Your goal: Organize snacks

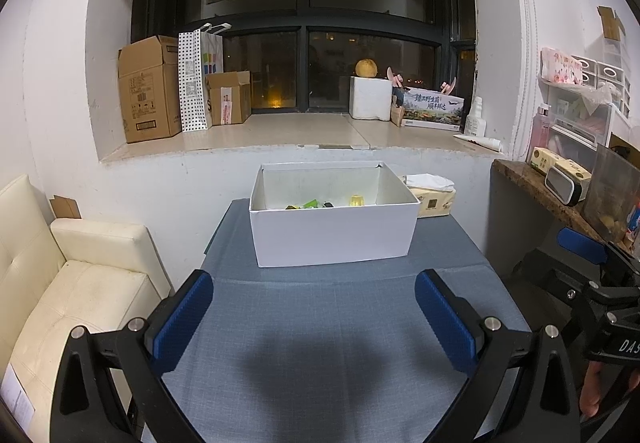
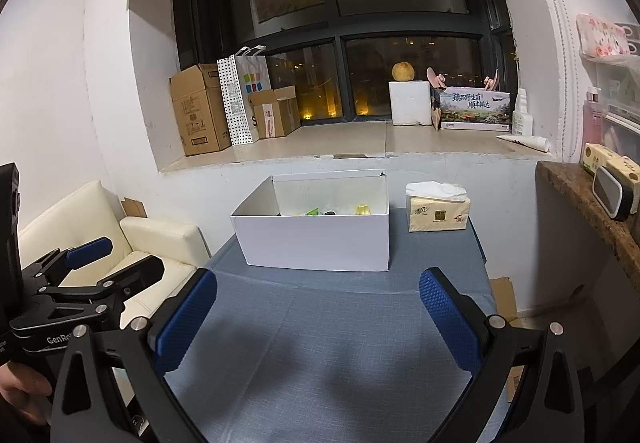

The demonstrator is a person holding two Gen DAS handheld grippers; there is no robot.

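Observation:
A white open box (image 1: 334, 235) (image 2: 316, 241) stands at the far end of the blue-grey table (image 1: 320, 323) (image 2: 320, 343). Inside it lie snacks: green wrappers (image 1: 310, 204) (image 2: 312, 211), a dark piece and a yellow jelly cup (image 1: 356, 200) (image 2: 363, 209). My left gripper (image 1: 314, 317) hovers open over the near table, well short of the box, nothing between its blue pads. My right gripper (image 2: 318, 317) is likewise open and empty. Each gripper shows at the other view's edge: the right gripper (image 1: 588, 255) beyond the table's right side, the left gripper (image 2: 104, 255) over the sofa.
A yellow tissue pack (image 1: 432, 195) (image 2: 438, 213) sits right of the box. A cream sofa (image 1: 80, 283) (image 2: 152, 243) borders the table's left side, a brown counter (image 1: 536, 187) (image 2: 592, 203) the right. The window sill (image 1: 280, 131) behind holds cardboard boxes and a bag.

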